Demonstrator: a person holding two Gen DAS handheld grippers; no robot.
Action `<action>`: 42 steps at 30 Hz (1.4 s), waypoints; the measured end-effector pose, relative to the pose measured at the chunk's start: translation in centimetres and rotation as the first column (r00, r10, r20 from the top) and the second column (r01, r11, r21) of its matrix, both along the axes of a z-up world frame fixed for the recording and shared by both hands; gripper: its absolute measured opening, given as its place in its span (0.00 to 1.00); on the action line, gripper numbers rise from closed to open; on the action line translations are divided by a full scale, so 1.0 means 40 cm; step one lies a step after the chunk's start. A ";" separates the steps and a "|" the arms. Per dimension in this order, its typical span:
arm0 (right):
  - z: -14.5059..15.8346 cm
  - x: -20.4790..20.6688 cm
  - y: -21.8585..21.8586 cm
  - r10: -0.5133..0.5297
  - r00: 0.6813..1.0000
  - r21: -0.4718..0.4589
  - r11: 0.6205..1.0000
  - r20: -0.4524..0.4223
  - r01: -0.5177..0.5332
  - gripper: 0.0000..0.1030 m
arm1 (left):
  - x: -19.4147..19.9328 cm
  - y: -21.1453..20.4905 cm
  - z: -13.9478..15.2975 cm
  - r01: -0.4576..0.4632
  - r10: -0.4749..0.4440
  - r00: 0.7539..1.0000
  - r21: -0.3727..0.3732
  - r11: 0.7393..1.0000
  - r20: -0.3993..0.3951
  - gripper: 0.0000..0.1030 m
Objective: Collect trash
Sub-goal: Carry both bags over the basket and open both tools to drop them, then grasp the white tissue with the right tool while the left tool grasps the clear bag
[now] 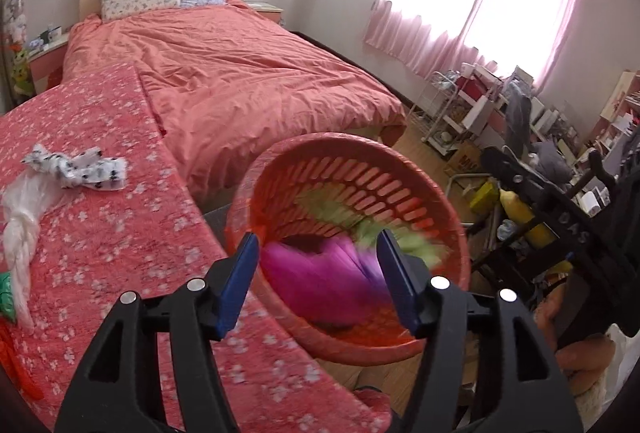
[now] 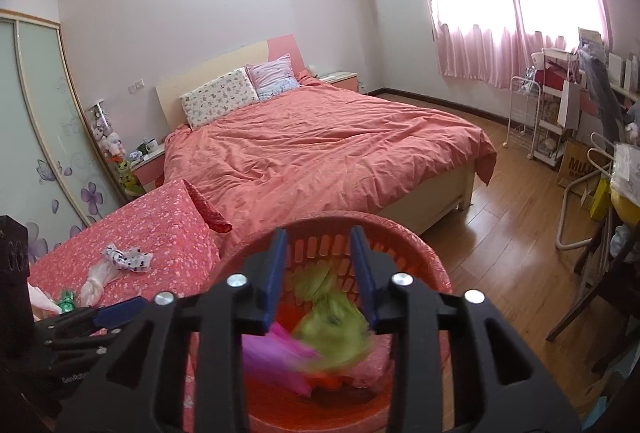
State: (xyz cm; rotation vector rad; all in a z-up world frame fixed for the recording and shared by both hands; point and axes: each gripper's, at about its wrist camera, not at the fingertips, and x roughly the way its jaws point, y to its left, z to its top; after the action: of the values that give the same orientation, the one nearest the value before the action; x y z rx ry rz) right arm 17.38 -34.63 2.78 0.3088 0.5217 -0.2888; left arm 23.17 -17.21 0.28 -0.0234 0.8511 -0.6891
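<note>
Two hand-held grippers (image 1: 316, 281) (image 2: 320, 281) over one basket (image 1: 400, 161)

One red basket (image 2: 400, 233) holds two blurred bags, one magenta (image 2: 272, 353) and one green (image 2: 336, 325). On the floral cover (image 1: 100, 233): one spotted wrapper (image 1: 80, 165), one white bag (image 1: 20, 233), perhaps more at its near-left edge. Two pillows (image 2: 220, 97) on the bed.

Counter (image 1: 120, 233), covered in a red cloth with white blossoms, runs left of the left gripper (image 1: 316, 273). Lying on it, ahead and left of that gripper: a crumpled white wrapper with black print (image 1: 80, 169), touching a twisted clear plastic bag (image 1: 20, 225). A green scrap (image 1: 6, 293) sits at the bag's near end. Beyond the counter stands the bed (image 2: 320, 153), with a coral duvet and two pillows (image 2: 240, 93) at the headboard.
</note>
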 end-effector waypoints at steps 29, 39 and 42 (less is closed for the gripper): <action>0.123 0.095 0.698 0.539 0.841 -0.017 0.842 0.039 -0.539 0.56 | -0.042 0.772 0.158 -0.550 0.532 0.827 0.068 0.832 0.179 0.66; 0.092 0.131 0.933 0.633 0.773 0.014 0.774 -0.045 -0.634 0.60 | -0.062 0.948 0.057 -0.649 0.639 0.761 0.113 0.752 0.111 0.68; 0.065 0.164 0.959 0.616 0.782 0.026 0.787 -0.091 -0.617 0.43 | -0.070 0.962 0.038 -0.646 0.638 0.763 0.114 0.755 0.099 0.68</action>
State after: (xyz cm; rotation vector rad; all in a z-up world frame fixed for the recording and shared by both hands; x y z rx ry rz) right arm 23.95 3.72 5.39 0.1034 0.6879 0.3420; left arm 20.39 21.28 1.79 -0.1637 0.7705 0.0295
